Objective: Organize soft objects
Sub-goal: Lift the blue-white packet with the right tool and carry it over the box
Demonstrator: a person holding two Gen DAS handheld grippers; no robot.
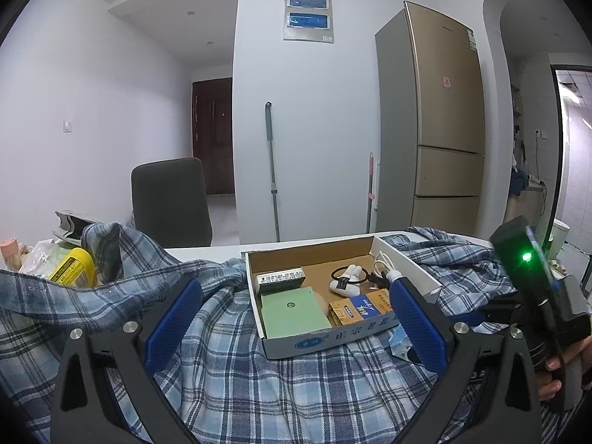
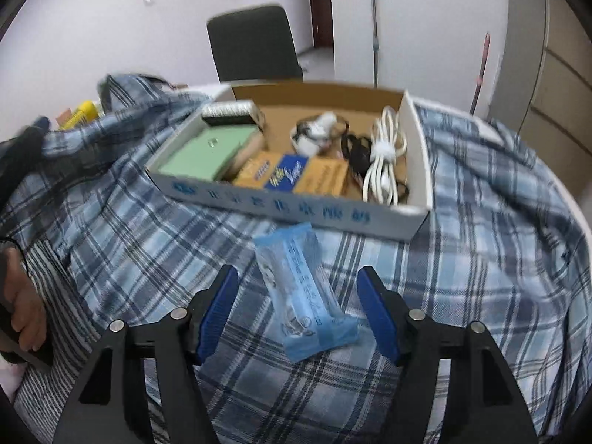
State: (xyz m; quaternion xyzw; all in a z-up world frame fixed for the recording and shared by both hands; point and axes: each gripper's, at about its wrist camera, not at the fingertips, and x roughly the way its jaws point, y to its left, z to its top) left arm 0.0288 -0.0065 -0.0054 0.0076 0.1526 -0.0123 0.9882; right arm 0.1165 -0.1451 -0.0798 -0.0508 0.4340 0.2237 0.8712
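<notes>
blue packet [image 2: 307, 296] between right tool [image 2: 299, 310] pads; left view hides most.

White walls [image 1: 111, 92] and a white ceiling with recessed downlights. A dark wood door [image 1: 213, 135] stands at the end of a hallway. A wall panel [image 1: 308, 13] with two blue windows sits high on the central pier. A gold-toned fridge [image 1: 440, 118] stands right of it. A grey mop handle [image 1: 272, 170] and a pink one [image 1: 370, 192] lean against the wall. A dark chair [image 1: 170, 203] stands behind the white worktop [image 1: 199, 252]. An arched opening [image 1: 536, 37] at right leads to a tiled, brighter room.
</notes>
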